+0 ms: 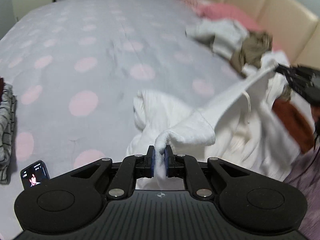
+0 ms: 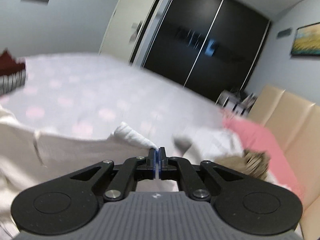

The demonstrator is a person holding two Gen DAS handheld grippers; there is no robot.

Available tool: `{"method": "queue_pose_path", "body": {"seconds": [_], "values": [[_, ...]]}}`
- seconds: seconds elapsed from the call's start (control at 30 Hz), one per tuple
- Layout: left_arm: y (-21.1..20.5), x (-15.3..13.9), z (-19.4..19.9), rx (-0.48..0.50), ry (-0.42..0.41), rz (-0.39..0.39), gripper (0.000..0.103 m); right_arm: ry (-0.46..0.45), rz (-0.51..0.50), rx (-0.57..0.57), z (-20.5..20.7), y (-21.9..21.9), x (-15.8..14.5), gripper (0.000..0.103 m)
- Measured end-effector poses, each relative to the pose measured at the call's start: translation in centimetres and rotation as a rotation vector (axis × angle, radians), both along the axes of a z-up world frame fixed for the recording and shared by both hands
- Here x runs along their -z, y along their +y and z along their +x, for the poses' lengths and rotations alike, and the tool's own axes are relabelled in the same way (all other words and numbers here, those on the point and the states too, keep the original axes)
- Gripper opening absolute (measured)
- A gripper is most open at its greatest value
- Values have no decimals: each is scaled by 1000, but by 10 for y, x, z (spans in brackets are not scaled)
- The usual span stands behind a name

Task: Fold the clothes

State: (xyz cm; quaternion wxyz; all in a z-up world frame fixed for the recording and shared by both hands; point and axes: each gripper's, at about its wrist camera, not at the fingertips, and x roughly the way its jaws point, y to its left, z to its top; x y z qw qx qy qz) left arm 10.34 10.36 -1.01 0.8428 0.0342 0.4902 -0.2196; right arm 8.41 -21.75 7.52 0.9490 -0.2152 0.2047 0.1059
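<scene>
A white hooded garment (image 1: pixel 200 124) with a drawstring hangs stretched between my two grippers above the bed. My left gripper (image 1: pixel 159 152) is shut on a bunched white corner of it. My right gripper (image 2: pixel 158 152) is shut on another edge of the same garment (image 2: pixel 80 152), which spreads to the left in the right wrist view. The right gripper also shows in the left wrist view (image 1: pixel 280 69), at the far right, pulling the fabric taut.
The bed has a grey cover with pink dots (image 1: pixel 84 64). A pile of grey and tan clothes (image 1: pixel 240 44) lies by a pink pillow (image 1: pixel 226 14) and beige headboard (image 1: pixel 280 10). A phone (image 1: pixel 34 174) lies at near left. Striped clothes (image 1: pixel 6 124) sit at the left edge.
</scene>
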Motion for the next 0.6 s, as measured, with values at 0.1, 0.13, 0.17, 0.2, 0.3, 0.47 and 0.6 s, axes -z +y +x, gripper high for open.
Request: {"method": "queue_pose_path", "body": {"seconds": [0.1, 0.13, 0.17, 0.2, 0.3, 0.47, 0.6], "values": [[-6, 18, 5, 13, 23, 23, 7, 123, 16, 24, 21, -5, 37, 3], [-7, 21, 6, 12, 20, 30, 8, 154, 26, 34, 28, -3, 46, 3], [-7, 21, 4, 16, 15, 37, 8, 186, 37, 44, 34, -2, 55, 3], [-10, 22, 5, 25, 8, 44, 12, 217, 47, 54, 41, -1, 64, 3], [-9, 14, -9, 52, -34, 60, 45, 232, 19, 38, 39, 4, 82, 3], [-29, 11, -24, 122, -144, 176, 53, 225, 42, 49, 32, 0, 98, 3], [-54, 18, -43, 238, -272, 306, 53, 201, 98, 130, 38, -15, 89, 3]]}}
